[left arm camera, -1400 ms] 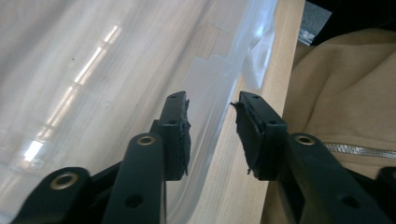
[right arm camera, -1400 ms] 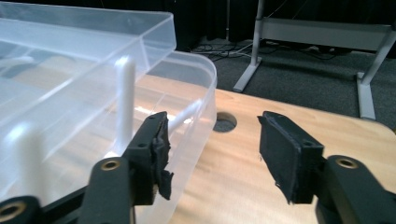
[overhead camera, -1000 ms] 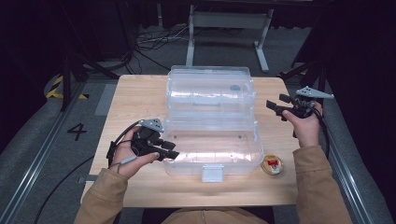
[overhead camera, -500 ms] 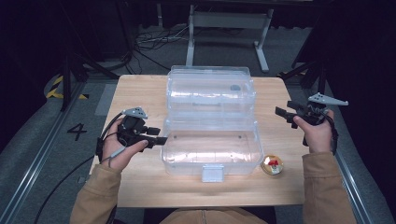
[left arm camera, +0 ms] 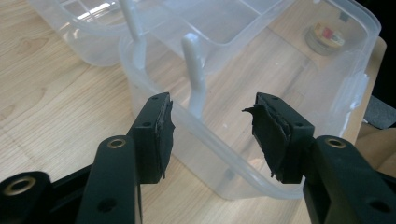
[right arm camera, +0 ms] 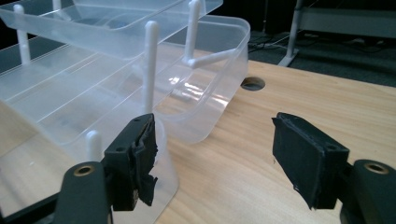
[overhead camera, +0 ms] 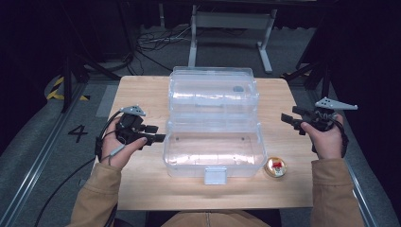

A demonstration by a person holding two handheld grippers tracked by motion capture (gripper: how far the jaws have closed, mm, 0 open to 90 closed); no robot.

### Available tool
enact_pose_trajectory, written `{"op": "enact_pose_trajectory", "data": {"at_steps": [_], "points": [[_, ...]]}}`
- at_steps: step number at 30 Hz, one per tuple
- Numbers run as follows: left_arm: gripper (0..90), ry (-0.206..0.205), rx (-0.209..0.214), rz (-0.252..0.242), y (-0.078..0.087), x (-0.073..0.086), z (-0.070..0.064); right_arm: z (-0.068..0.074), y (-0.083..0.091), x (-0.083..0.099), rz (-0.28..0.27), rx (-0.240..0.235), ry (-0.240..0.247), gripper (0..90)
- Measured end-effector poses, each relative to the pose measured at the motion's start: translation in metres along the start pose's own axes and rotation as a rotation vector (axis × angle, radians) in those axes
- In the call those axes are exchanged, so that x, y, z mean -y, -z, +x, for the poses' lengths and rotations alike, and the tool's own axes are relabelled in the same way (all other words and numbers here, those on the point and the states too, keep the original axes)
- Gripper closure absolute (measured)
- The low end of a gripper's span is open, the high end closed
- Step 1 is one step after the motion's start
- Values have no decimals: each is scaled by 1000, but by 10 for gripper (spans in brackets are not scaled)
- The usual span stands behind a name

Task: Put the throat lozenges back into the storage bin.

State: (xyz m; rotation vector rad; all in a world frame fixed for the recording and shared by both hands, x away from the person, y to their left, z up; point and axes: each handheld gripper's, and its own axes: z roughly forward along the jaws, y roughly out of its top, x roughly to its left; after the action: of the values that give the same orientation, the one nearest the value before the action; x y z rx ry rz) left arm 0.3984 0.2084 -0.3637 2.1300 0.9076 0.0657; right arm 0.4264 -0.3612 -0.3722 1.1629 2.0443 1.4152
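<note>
The clear plastic hinged storage box (overhead camera: 213,124) lies open in the middle of the light wooden table (overhead camera: 142,189). The left gripper (overhead camera: 158,138), jaws apart, sits just beside its left wall; the right gripper (overhead camera: 285,118), jaws apart, hangs off its right side. To handle it well, approach level and pinch the rim squarely. One box, two grippers, one small round tin (overhead camera: 275,166) near the box's front right corner.

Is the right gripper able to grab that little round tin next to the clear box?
Probably yes. The small round tin sits in the open on the table, beside the clear box; the right gripper is open with nothing between.
</note>
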Motion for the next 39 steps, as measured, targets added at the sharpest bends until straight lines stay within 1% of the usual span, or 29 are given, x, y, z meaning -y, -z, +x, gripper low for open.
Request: {"op": "enact_pose_trajectory", "data": {"at_steps": [5, 6, 7, 9, 10, 11, 14, 19, 22, 25, 29, 33, 34, 37, 39], "points": [[481, 16, -14, -9, 4, 2, 4, 3, 9, -1, 24, -20, 2, 303], [481, 12, -18, -8, 4, 2, 4, 4, 11, -1, 28, -22, 0, 303], [481, 17, -20, -8, 5, 3, 4, 4, 12, -1, 36, -25, 6, 303], [481, 12, -19, -7, 4, 3, 5, 6, 13, 0, 101, -33, 14, 293], [481, 19, -20, -5, 4, 3, 5, 6, 13, 0, 122, -35, 23, 291], [481, 14, -18, -2, 3, 3, 6, 7, 13, 1, 139, -35, 29, 291], [481, 27, -21, 6, 2, 4, 8, 11, 11, 3, 193, -43, 33, 289], [481, 35, -24, 7, 3, 5, 10, 15, 10, 4, 253, -46, 49, 289], [481, 40, -19, 7, 3, 6, 11, 17, 8, 5, 309, -27, 75, 290], [481, 39, -20, 10, 2, 6, 11, 18, 6, 8, 357, -34, 77, 290], [480, 37, -16, 17, 1, 6, 12, 22, 6, 9, 365, -52, 75, 277], [481, 39, -14, 20, 0, 6, 12, 28, 2, 15, 406, -64, 97, 267], [481, 38, -14, 20, 0, 7, 12, 30, 2, 16, 413, -65, 91, 267], [481, 37, -14, 20, 0, 7, 12, 32, 0, 18, 408, -65, 90, 281], [481, 37, -13, 18, 1, 7, 12, 34, 0, 20, 431, -69, 124, 285]]}}
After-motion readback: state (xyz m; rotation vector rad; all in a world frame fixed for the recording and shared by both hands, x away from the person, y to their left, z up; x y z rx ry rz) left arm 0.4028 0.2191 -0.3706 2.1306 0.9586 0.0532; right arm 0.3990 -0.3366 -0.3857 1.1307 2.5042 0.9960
